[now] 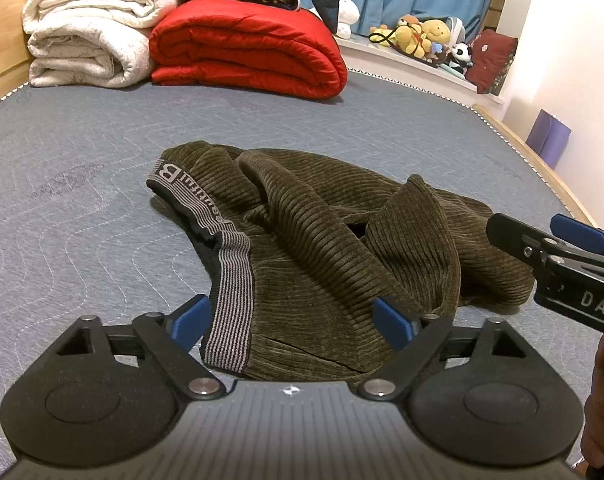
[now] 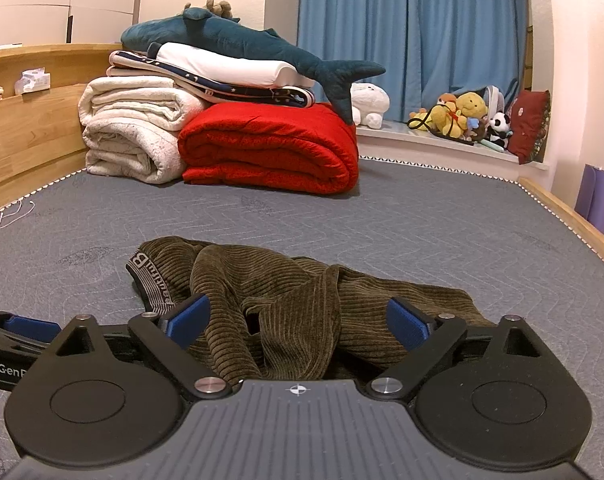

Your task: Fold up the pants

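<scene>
Olive-brown corduroy pants (image 1: 322, 236) lie crumpled in a heap on the grey quilted mattress (image 1: 82, 184); they also show in the right wrist view (image 2: 286, 304). Their grey striped waistband (image 1: 226, 292) curls along the left side. My left gripper (image 1: 292, 320) is open, its blue pads either side of the near waistband end, low over the cloth. My right gripper (image 2: 298, 320) is open over the near edge of the heap, and shows from the side in the left wrist view (image 1: 558, 248). The left gripper's side shows in the right wrist view (image 2: 18, 332).
At the far end of the mattress lie a folded red quilt (image 1: 250, 48), a folded white blanket (image 1: 90, 36) and a plush shark (image 2: 242, 44) on folded linen. Stuffed toys (image 1: 422, 36) sit on the windowsill. A wooden bed rail (image 2: 574, 220) runs along the right side.
</scene>
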A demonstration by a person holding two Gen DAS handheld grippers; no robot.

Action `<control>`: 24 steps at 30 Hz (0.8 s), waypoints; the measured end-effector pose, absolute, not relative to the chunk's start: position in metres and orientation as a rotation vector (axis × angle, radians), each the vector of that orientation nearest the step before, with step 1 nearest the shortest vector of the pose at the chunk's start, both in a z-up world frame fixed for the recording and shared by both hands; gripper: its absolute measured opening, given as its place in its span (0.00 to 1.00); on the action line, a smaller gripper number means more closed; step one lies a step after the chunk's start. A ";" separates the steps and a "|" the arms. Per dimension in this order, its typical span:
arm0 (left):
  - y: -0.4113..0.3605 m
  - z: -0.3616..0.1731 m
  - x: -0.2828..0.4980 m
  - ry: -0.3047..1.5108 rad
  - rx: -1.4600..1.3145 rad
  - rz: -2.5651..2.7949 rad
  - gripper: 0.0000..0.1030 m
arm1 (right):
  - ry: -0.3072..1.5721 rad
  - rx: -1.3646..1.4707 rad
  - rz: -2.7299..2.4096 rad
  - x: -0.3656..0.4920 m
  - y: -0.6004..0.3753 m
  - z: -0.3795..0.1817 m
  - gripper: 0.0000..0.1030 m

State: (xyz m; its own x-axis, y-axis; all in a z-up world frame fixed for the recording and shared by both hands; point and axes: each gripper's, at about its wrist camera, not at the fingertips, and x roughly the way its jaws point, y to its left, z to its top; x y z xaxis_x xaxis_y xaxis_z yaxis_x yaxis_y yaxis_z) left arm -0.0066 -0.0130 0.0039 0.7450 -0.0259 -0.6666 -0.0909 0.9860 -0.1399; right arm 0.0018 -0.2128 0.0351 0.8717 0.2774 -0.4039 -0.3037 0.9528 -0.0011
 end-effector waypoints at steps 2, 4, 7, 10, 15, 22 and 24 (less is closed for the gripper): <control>-0.013 0.005 -0.007 0.741 -0.176 0.030 0.81 | 0.413 -0.065 0.302 0.003 -0.213 0.035 0.84; -0.013 0.005 -0.008 0.740 -0.191 0.015 0.74 | 0.416 -0.064 0.303 0.003 -0.213 0.035 0.79; -0.011 0.006 -0.006 0.783 -0.180 0.013 0.54 | 0.421 -0.062 0.306 0.006 -0.212 0.034 0.69; -0.003 0.011 -0.001 0.838 -0.200 0.003 0.29 | 0.426 -0.049 0.306 0.010 -0.213 0.035 0.65; 0.034 0.031 0.028 0.967 -0.310 -0.029 0.19 | 0.414 -0.002 0.290 0.020 -0.221 0.038 0.62; 0.114 0.029 0.054 0.894 -0.486 0.038 0.19 | 0.413 0.065 0.277 0.041 -0.233 0.040 0.64; 0.120 0.006 0.061 0.979 -0.529 0.044 0.19 | 0.427 0.061 0.303 0.050 -0.232 0.037 0.71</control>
